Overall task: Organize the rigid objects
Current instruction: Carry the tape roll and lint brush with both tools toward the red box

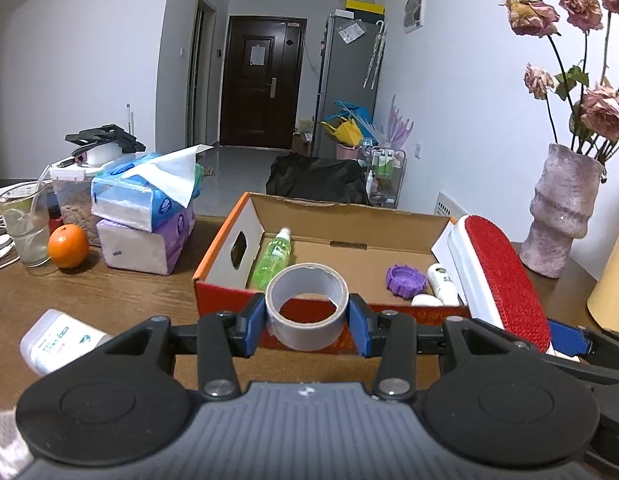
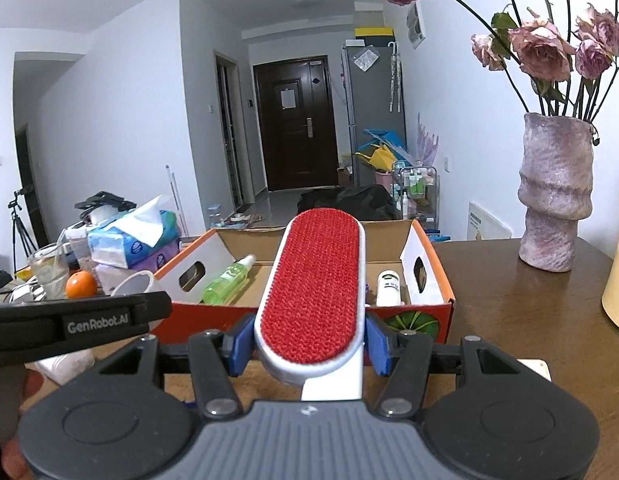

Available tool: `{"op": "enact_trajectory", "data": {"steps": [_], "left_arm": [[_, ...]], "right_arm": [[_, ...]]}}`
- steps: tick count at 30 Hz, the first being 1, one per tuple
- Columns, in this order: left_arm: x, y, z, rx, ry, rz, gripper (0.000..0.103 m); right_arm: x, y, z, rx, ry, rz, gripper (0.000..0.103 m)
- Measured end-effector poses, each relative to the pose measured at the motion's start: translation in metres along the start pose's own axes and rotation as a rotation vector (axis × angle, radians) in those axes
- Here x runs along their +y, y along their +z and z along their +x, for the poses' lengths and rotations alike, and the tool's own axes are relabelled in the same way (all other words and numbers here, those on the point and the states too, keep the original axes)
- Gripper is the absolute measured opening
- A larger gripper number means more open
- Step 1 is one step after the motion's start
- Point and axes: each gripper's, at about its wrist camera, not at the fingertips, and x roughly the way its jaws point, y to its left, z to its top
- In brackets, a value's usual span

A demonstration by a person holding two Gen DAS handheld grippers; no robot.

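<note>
My left gripper (image 1: 307, 322) is shut on a grey tape roll (image 1: 307, 306) and holds it just in front of the near wall of an open orange cardboard box (image 1: 229, 292). My right gripper (image 2: 309, 344) is shut on a white lint brush with a red pad (image 2: 313, 288), held over the box's near wall (image 2: 413, 320); the brush also shows in the left wrist view (image 1: 501, 280). Inside the box lie a green spray bottle (image 1: 271, 258), a purple cap (image 1: 405, 278) and a white tube (image 1: 441, 284).
On the wooden table (image 1: 109, 300) stand tissue packs (image 1: 145, 216), an orange (image 1: 68, 246), a glass (image 1: 23, 228) and a white packet (image 1: 57, 340) at the left. A pink vase of dried roses (image 2: 553, 196) stands at the right, beside a yellow object (image 2: 617, 288).
</note>
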Motion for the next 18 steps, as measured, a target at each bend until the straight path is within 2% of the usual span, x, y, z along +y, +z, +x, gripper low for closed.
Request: {"op": "enact_trajectory", "data": {"steps": [18], "left_arm": [[-0.008,0.027,0.046,-0.007,0.005,-0.035,0.044]], "right_arm": [[-0.005,0.022,0.045,0.011,-0.045,0.038,0.056]]}}
